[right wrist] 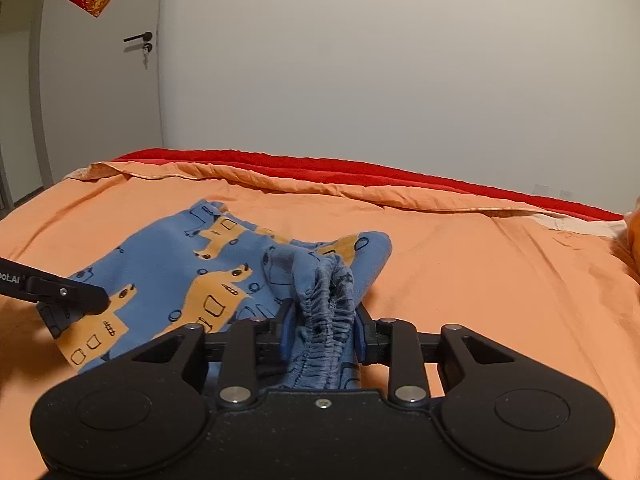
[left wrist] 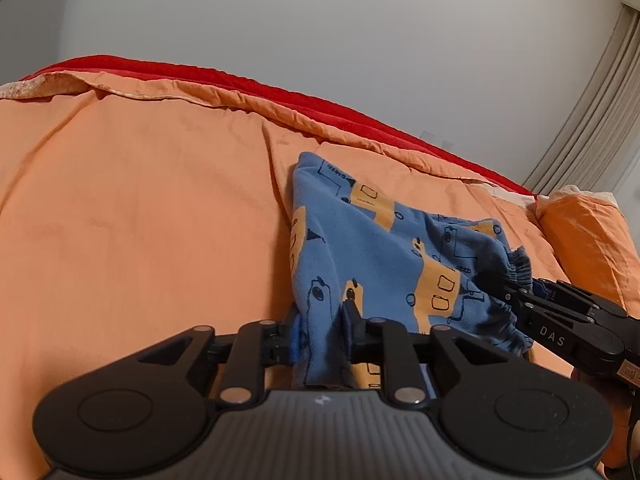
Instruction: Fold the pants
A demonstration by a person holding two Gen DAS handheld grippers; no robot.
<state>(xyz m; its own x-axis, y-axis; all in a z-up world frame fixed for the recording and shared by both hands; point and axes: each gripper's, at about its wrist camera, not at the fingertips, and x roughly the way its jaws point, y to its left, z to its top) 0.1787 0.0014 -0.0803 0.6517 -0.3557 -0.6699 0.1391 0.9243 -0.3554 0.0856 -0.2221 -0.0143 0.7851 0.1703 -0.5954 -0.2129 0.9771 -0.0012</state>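
Step in hand: mid-fold. The pants lay on the bed, near edge lifted. Left hand-held gripper was clamped on a bunch of leg cloth; right hand-held gripper was clamped on the gathered waistband. Next move probably calls for carrying both ends over together, level, then releasing.

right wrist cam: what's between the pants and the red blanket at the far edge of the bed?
Only bare orange duvet, with its folded-back hem just before the red blanket. Nothing else lies beyond the pants in the right wrist view.
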